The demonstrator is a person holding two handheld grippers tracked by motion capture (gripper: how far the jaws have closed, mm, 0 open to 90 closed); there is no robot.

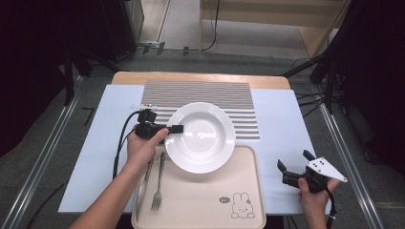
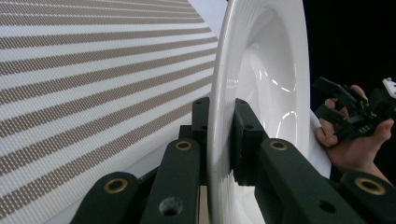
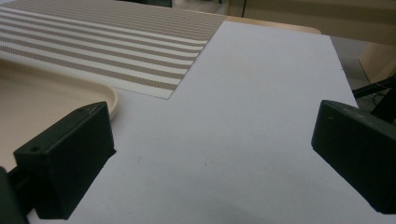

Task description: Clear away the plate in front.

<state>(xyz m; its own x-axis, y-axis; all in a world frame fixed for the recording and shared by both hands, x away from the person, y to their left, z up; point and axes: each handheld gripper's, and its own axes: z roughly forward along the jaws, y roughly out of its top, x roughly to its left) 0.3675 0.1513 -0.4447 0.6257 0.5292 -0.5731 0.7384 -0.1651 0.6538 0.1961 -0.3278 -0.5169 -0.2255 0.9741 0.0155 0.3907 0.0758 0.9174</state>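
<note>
A white deep plate (image 1: 203, 138) lies across the far edge of the beige tray (image 1: 210, 200) and the near edge of the striped placemat (image 1: 200, 93). My left gripper (image 1: 175, 129) is shut on the plate's left rim. In the left gripper view the two black jaws clamp the plate (image 2: 266, 70) rim from both sides, gripper (image 2: 219, 135). Whether the plate rests on anything I cannot tell. My right gripper (image 1: 294, 160) is open and holds nothing, over the white sheet to the right of the tray; its jaws stand wide apart in its own view (image 3: 210, 154).
A fork (image 1: 157, 188) and another piece of metal cutlery (image 1: 143, 183) lie at the tray's left side, partly under my left forearm. A rabbit drawing (image 1: 242, 205) marks the tray's near right corner. A white sheet (image 1: 282, 119) covers the table; dark stands flank both sides.
</note>
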